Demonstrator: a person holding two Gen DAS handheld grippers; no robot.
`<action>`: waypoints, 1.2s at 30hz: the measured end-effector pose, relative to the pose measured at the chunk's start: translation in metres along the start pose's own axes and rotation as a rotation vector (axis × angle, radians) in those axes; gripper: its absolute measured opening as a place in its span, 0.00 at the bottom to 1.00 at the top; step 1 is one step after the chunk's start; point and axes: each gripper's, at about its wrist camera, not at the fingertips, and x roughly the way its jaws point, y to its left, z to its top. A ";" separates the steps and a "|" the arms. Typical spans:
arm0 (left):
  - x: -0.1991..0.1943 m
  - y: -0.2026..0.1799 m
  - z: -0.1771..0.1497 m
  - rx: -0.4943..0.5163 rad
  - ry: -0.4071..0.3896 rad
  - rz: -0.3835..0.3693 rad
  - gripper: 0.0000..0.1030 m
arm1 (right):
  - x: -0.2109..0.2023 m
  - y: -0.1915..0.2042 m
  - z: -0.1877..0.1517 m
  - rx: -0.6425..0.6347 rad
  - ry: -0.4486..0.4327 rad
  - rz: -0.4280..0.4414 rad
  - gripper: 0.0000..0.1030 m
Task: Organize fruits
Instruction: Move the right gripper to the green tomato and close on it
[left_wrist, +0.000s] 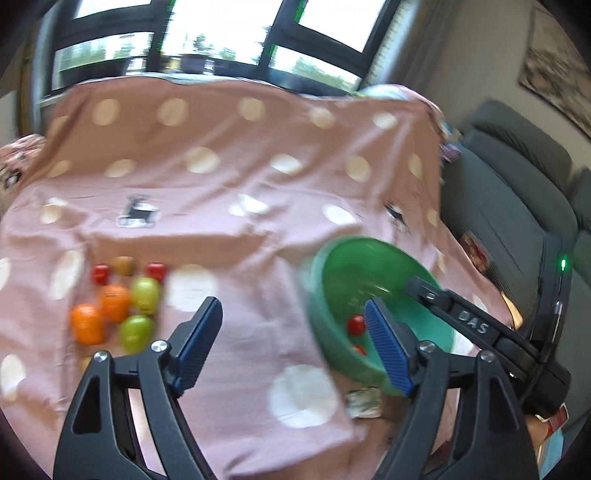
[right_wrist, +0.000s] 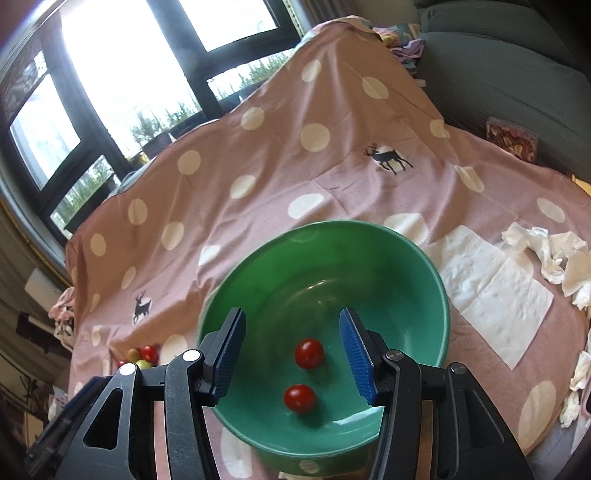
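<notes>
1. Nearest my right-wrist lens, the right gripper (right_wrist: 291, 354) is hanging over the green bowl (right_wrist: 424, 266), its fingers (right_wrist: 356, 354) standing partly open and gripping nothing.
2. I am seeing two red fruits (right_wrist: 309, 353) lying loose on the bowl floor, apart from both pads.
3. I am holding the left gripper (left_wrist: 291, 347) with its fingers (left_wrist: 199, 339) spread wide and empty, aimed between the bowl and the fruit pile (left_wrist: 118, 302).
4. I am reading the pile as oranges, green fruits and small red ones, resting on the dotted cloth (left_wrist: 240, 147) covering the counter, well apart from the bowl.
5. I am judging that a deposit step is finishing.
6. I am planning the next move: steering the open left fingers onto one fruit, then closing gently.
</notes>
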 end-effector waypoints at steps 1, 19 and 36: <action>-0.008 0.010 0.000 -0.020 -0.011 0.032 0.79 | 0.000 0.002 0.000 -0.004 0.000 0.007 0.52; -0.039 0.152 -0.038 -0.355 0.001 0.312 0.81 | 0.012 0.074 -0.028 -0.178 0.034 0.099 0.52; -0.040 0.191 -0.046 -0.459 0.034 0.335 0.81 | 0.072 0.172 -0.104 -0.384 0.289 0.215 0.52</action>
